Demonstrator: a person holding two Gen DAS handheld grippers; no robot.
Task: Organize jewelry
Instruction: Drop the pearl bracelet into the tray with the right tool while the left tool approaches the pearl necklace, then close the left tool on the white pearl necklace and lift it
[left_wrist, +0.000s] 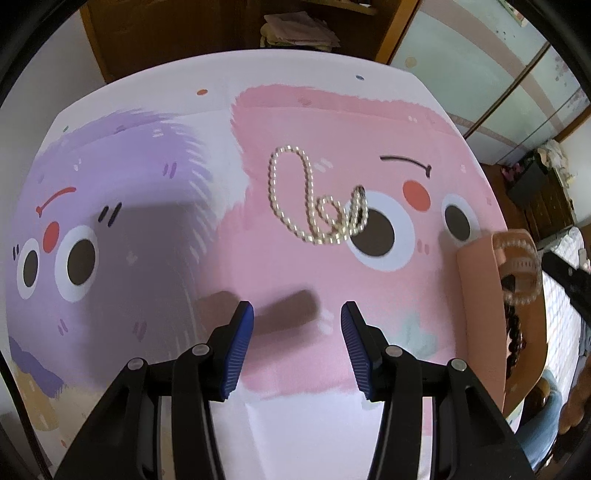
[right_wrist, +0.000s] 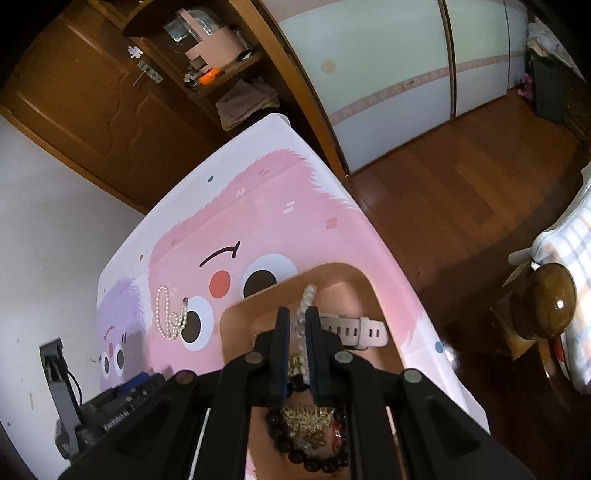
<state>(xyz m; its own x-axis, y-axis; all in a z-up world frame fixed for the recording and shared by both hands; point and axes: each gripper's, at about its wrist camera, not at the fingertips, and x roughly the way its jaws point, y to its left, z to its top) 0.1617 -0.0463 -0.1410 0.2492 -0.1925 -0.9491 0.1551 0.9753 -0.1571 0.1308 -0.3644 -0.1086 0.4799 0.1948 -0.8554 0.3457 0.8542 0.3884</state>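
Note:
A long pearl necklace (left_wrist: 314, 199) lies looped on the pink monster print of the tablecloth (left_wrist: 280, 266), also seen as the pearl necklace (right_wrist: 170, 314) in the right wrist view. My left gripper (left_wrist: 297, 314) hovers open and empty nearer than it. At the table's right end sits a pink tray (right_wrist: 240, 317) holding a pale watch (right_wrist: 354, 330), a gold piece (right_wrist: 306, 417) and a dark bead bracelet (right_wrist: 314, 458). My right gripper (right_wrist: 297, 317) points down into the tray, jaws almost together on a clear bead bracelet (right_wrist: 308, 295) that trails over the watch strap.
The table's right edge drops to a wooden floor (right_wrist: 443, 192). A bed with a round wooden post (right_wrist: 543, 302) stands to the right. A wooden door and shelves (right_wrist: 207, 55) lie beyond the table's far end, and a wall with a socket (right_wrist: 51, 354) to its left.

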